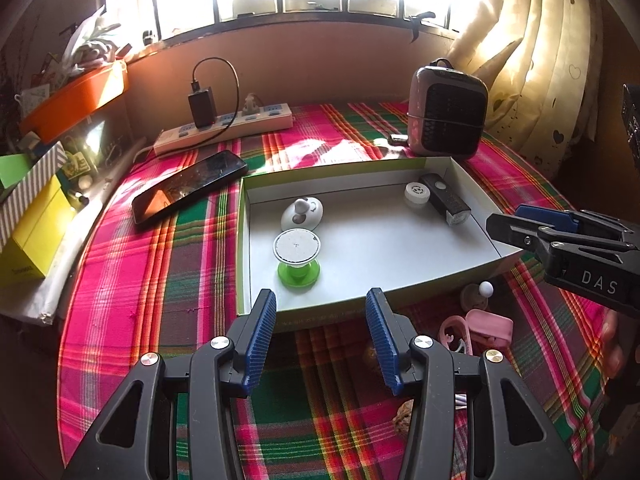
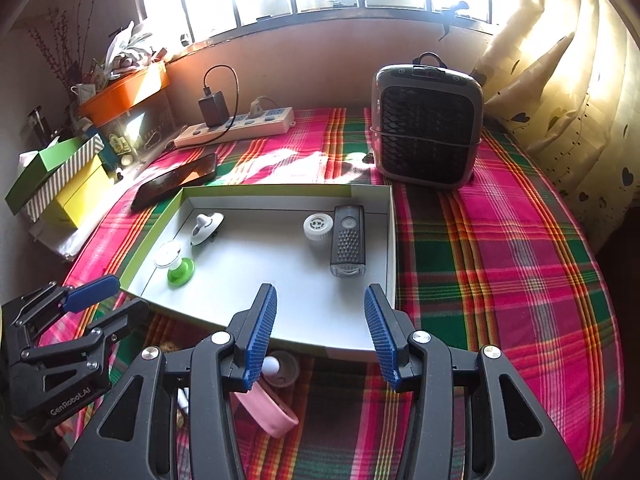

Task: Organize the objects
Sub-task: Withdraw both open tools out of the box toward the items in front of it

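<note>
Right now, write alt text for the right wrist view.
The right gripper hangs open and empty over the near edge of a shallow white box on a plaid cloth. The box holds a black bike light, a white cap, a green-based spool and a white knobbed piece. The left gripper hangs at lower left.

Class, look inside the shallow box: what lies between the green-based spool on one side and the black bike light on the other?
Nothing: between the green-based spool and the black bike light the box floor is bare. The white cap sits farther back beside the light. The right wrist view shows this best.
</note>
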A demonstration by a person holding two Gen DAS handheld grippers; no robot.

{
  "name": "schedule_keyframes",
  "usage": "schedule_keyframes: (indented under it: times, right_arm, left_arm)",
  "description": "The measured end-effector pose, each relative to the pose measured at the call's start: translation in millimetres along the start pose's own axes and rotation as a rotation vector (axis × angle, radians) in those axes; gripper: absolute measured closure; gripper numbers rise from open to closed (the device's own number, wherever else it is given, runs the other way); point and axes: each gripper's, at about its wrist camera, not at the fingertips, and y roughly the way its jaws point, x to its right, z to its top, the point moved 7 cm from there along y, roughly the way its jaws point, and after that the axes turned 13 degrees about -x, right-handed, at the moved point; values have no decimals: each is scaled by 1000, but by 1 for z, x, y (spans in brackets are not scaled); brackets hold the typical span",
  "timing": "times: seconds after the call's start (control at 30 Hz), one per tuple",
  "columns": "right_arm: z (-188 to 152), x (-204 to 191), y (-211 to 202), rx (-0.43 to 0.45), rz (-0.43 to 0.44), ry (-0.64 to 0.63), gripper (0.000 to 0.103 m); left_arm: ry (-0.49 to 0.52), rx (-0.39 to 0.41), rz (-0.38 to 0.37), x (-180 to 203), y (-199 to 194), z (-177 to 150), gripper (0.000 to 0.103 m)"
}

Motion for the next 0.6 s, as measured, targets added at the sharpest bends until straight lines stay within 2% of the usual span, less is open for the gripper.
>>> schedule_keyframes:
  times: [0.3,0.6]
  right_arm:
    - [-24,-8,-13,18,-2,-31,56]
    - [-48,-12,-13,3,0,-47,56]
  left_arm:
    - [-14,7,-35,2,-12,-21,57]
    - [-6,-11,-105,11,-16,-45,57]
